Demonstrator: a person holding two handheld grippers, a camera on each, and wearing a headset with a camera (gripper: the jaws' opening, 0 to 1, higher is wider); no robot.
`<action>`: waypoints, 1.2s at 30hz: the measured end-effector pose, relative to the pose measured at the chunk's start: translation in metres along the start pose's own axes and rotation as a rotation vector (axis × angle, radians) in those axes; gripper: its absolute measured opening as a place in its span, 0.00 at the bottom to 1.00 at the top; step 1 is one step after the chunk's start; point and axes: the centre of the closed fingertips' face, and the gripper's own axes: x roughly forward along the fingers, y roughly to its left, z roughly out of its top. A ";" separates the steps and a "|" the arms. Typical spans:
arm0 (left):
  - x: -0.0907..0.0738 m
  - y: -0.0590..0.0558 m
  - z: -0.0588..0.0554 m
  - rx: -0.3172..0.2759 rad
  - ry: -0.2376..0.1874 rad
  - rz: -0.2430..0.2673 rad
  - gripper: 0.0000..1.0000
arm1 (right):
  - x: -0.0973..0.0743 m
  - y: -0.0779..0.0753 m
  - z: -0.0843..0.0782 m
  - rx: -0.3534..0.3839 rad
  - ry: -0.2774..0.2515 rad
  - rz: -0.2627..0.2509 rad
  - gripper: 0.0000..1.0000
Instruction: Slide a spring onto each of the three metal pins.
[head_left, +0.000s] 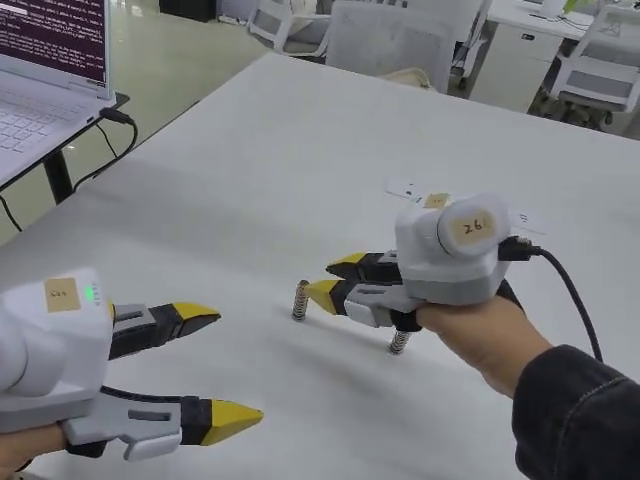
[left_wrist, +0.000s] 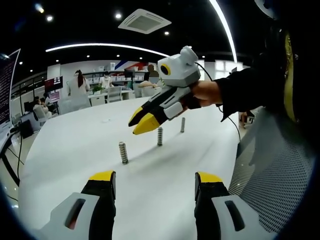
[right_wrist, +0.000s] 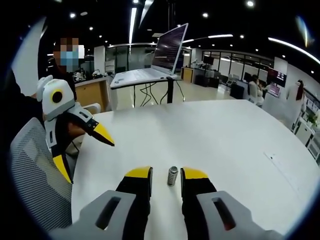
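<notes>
spring stands between parted jaws of our right gripper, lined up for pinching; our left gripper hangs spread.

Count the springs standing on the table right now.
3, all upright in the left gripper view: the nearest spring ahead, the middle spring just below the right gripper's tips, the far spring behind it. In the head view the right gripper may hide one.

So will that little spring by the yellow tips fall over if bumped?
Maybe. The spring stands upright, thin and tall, on the table, so a nudge from the right gripper could tip it. Once down, its round shape would likely roll. It looks small, so it is probably light.
</notes>
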 end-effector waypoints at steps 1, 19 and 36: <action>0.000 0.000 0.001 -0.001 -0.002 0.001 0.60 | -0.002 0.001 0.002 -0.001 -0.006 0.000 0.21; 0.004 -0.001 0.007 -0.001 -0.015 0.007 0.59 | -0.031 0.017 0.001 0.003 -0.049 -0.014 0.24; 0.008 -0.003 0.012 0.007 -0.014 -0.002 0.60 | -0.068 0.033 -0.013 -0.004 -0.055 -0.028 0.26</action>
